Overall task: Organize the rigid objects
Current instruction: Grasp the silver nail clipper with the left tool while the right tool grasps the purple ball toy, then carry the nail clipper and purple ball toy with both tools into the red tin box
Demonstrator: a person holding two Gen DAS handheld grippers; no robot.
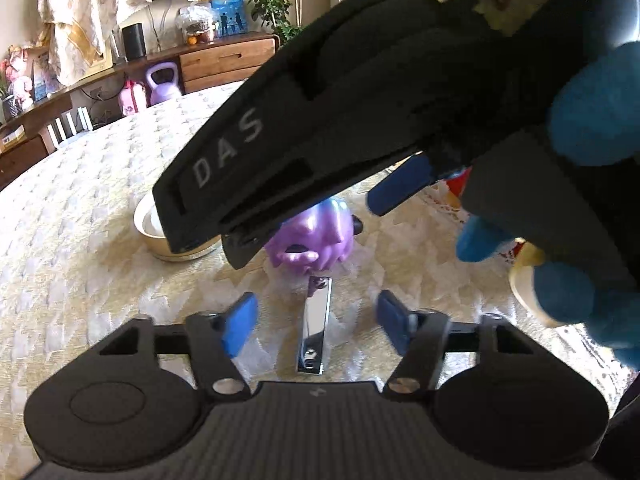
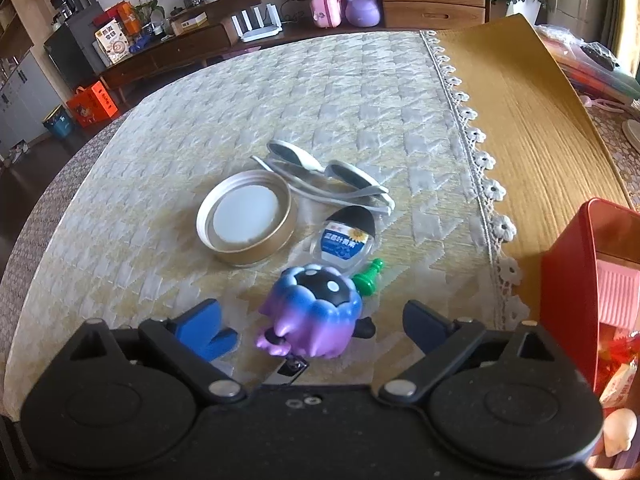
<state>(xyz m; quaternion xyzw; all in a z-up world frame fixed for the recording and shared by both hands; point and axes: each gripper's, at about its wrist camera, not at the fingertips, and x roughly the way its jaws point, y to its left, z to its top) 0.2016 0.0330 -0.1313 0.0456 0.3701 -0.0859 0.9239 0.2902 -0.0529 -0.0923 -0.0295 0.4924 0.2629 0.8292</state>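
Note:
A shiny metal nail clipper (image 1: 314,324) lies on the patterned tablecloth between the blue pads of my left gripper (image 1: 316,326), which stands open with gaps on both sides. Just beyond it sits a purple-blue toy figure (image 1: 316,236). My right gripper (image 2: 316,326) straddles that toy figure (image 2: 316,312), open, pads clear of it. The right gripper's black housing (image 1: 280,140) hangs over the toy in the left wrist view, held by a blue-gloved hand (image 1: 580,120). One end of the clipper (image 2: 292,368) peeks out below the toy.
Past the toy lie a green pawn (image 2: 368,276), a small black-capped bottle (image 2: 348,236), a gold lid (image 2: 248,224) and white sunglasses (image 2: 328,176). A red box (image 2: 592,280) stands at the right on a yellow cloth (image 2: 520,112). A sideboard runs behind the table.

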